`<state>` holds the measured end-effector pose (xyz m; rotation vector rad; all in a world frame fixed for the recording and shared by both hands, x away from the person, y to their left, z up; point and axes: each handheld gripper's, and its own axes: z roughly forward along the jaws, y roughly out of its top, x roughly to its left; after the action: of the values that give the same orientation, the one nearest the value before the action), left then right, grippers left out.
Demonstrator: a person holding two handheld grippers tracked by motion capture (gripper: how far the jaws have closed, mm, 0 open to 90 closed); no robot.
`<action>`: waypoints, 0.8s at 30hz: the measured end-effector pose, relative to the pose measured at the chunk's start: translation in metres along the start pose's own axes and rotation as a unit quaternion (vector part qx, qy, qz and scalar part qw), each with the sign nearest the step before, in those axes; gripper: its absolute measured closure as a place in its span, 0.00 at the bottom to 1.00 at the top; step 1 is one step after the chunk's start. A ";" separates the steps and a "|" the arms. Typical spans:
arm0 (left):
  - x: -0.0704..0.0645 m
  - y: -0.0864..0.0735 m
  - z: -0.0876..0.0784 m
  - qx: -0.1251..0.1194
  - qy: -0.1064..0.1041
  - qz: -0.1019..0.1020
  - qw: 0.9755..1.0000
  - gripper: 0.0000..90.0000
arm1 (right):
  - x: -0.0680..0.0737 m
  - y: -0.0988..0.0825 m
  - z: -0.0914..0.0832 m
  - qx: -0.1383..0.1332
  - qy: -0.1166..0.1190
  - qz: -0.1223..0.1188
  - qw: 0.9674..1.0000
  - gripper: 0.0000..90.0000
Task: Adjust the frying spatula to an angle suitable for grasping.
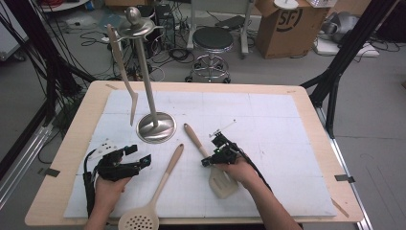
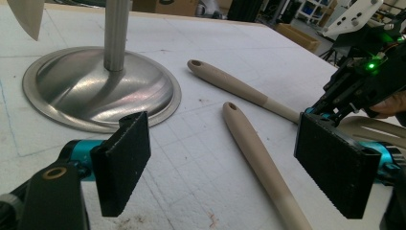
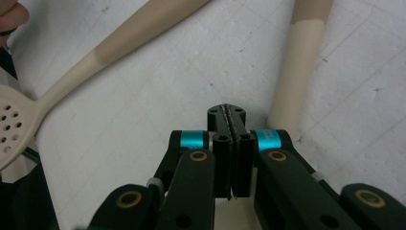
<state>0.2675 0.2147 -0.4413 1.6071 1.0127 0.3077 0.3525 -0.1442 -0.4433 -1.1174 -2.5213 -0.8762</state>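
Note:
My left gripper (image 1: 139,155) rests low on the white mat at the left, with its jaws wide open. In the left gripper view (image 2: 230,167) the beige handle of a skimmer (image 2: 258,158) lies on the mat between the two pads, untouched. The skimmer (image 1: 158,191) has its perforated head at the near edge. My right gripper (image 1: 206,162) points left over the neck of a beige slotted turner (image 1: 222,184). Its jaws (image 3: 226,112) are pressed together with nothing between them, and the turner's handle (image 3: 297,72) runs just beside them.
A metal utensil stand (image 1: 155,127) rises from the mat's far left, with a beige utensil (image 1: 123,72) hanging from its top. Its wide base (image 2: 100,86) lies just ahead of my left gripper. Beyond the table are a stool (image 1: 212,40) and a cardboard box (image 1: 287,26).

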 end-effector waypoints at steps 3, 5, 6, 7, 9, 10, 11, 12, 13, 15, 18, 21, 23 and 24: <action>0.000 0.000 0.000 0.000 0.000 0.000 1.000 0.23 | -0.002 0.000 -0.002 0.005 -0.016 0.000 1.000 1.00; 0.000 0.000 0.000 0.000 0.000 0.000 1.000 0.23 | -0.003 -0.001 -0.005 0.002 -0.018 0.003 1.000 1.00; 0.000 0.000 0.000 0.001 0.000 0.001 1.000 0.23 | -0.004 -0.001 -0.006 0.001 -0.017 0.003 1.000 1.00; 0.000 0.000 0.000 0.000 0.000 0.001 1.000 0.23 | -0.004 -0.001 -0.006 0.001 -0.017 0.003 1.000 1.00; 0.000 0.000 -0.001 -0.001 -0.001 0.000 1.000 0.23 | -0.006 -0.001 -0.009 0.002 -0.020 0.003 1.000 1.00; -0.001 0.000 -0.001 -0.001 -0.001 0.000 1.000 0.23 | -0.008 -0.001 -0.010 0.003 -0.020 0.004 1.000 1.00; 0.000 0.000 -0.001 -0.001 -0.001 0.000 1.000 0.23 | -0.009 -0.002 -0.012 0.005 -0.026 0.001 1.000 1.00; 0.000 0.000 -0.001 -0.001 -0.001 0.000 1.000 0.23 | -0.008 -0.002 -0.013 0.006 -0.032 0.000 0.999 1.00; 0.000 0.000 0.000 0.000 0.000 0.000 1.000 0.23 | -0.008 -0.002 -0.013 0.006 -0.032 0.000 0.999 1.00; -0.001 0.000 -0.001 -0.001 -0.001 -0.001 1.000 0.23 | -0.009 -0.003 -0.015 0.010 -0.041 -0.005 0.999 1.00; 0.000 0.000 -0.001 -0.002 0.000 -0.002 1.000 0.23 | -0.013 -0.006 -0.021 0.014 -0.051 -0.001 0.999 1.00; 0.000 0.000 -0.001 -0.002 -0.001 -0.003 1.000 0.23 | -0.018 -0.009 -0.026 0.013 -0.057 0.006 0.998 1.00; 0.000 0.000 -0.001 -0.002 0.000 -0.002 1.000 0.23 | -0.025 -0.014 -0.032 0.005 -0.054 0.016 0.998 1.00; 0.000 0.000 -0.001 -0.002 0.000 -0.002 1.000 0.23 | -0.025 -0.014 -0.032 0.005 -0.054 0.016 0.998 1.00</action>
<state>0.2667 0.2151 -0.4411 1.6018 1.0144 0.3067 0.3586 -0.1858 -0.4352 -1.2311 -2.5830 -0.8143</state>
